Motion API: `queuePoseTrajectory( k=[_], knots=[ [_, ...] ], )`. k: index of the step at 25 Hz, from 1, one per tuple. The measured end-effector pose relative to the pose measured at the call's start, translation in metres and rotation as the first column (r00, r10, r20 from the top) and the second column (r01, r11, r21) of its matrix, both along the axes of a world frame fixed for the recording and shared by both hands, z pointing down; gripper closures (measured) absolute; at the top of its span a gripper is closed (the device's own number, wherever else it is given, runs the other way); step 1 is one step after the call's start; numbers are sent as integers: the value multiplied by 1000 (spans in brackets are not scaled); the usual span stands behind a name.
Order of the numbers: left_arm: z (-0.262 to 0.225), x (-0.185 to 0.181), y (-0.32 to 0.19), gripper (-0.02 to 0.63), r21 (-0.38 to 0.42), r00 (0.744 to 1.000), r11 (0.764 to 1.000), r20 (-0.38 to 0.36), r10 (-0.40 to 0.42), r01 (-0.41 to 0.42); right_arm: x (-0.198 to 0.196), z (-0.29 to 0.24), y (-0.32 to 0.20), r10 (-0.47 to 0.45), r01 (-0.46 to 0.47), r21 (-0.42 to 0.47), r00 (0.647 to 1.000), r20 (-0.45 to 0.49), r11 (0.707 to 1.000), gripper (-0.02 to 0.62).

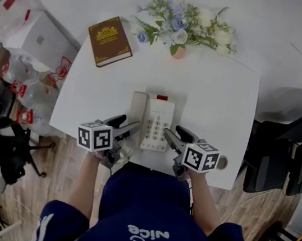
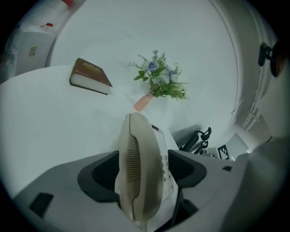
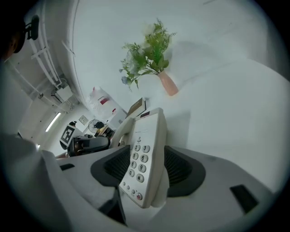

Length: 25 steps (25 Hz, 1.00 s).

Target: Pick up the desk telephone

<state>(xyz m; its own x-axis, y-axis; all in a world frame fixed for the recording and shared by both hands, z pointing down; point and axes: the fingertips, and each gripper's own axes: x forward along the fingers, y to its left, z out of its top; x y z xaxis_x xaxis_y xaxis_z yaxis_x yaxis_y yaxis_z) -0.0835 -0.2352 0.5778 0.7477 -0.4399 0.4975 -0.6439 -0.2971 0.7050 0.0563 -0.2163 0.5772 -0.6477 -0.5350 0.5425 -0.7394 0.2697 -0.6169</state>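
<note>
Your left gripper [image 1: 129,124] and right gripper [image 1: 174,133], jaws wide, straddle the desk telephone [image 1: 152,120]: stiff, probably light, handset [image 1: 137,112] loose, so grip its base edges.

I saw a cream desk telephone [image 1: 151,121] with a red patch, white counter [image 1: 217,99], brown book [image 1: 109,41] patterned in gold, blue and white flowers [image 1: 180,25] over green leaves, pink vase [image 1: 178,53], black-and-white square markers on my left gripper [image 1: 129,124] and right gripper [image 1: 176,133]

Book [image 1: 109,41] title too small for me to read. Left tongs [image 1: 128,123] and right tongs [image 1: 173,132] cover bits of telephone [image 1: 157,118] sides; table [image 1: 222,100] near edge partly hidden, probably by my torso.
</note>
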Motion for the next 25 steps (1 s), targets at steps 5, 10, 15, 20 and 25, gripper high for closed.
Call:
queuePoseTrajectory(
  k=[5, 10, 15, 20, 25],
  knots=[
    [14, 12, -4, 272, -95, 997, 993, -28, 66, -68, -5, 18, -7, -27, 32, -102, 998, 55, 994, 357],
    [20, 15, -5, 258, -115, 989, 990, -130, 68, -83, -11, 29, -18, -41, 51, -154, 997, 66, 987, 357],
    [23, 16, -6, 241, -128, 984, 987, -163, 77, -99, -16, 39, -17, -4, 50, -257, 984, 178, 965, 356],
    [28, 19, -3, 219, -212, 966, 965, -234, 106, -157, -16, 40, -17, 18, 67, -310, 964, 264, 948, 362],
    [27, 18, -2, 219, -211, 965, 964, -238, 109, -161, -17, 40, -17, 12, 70, -305, 966, 260, 950, 362]
  ],
)
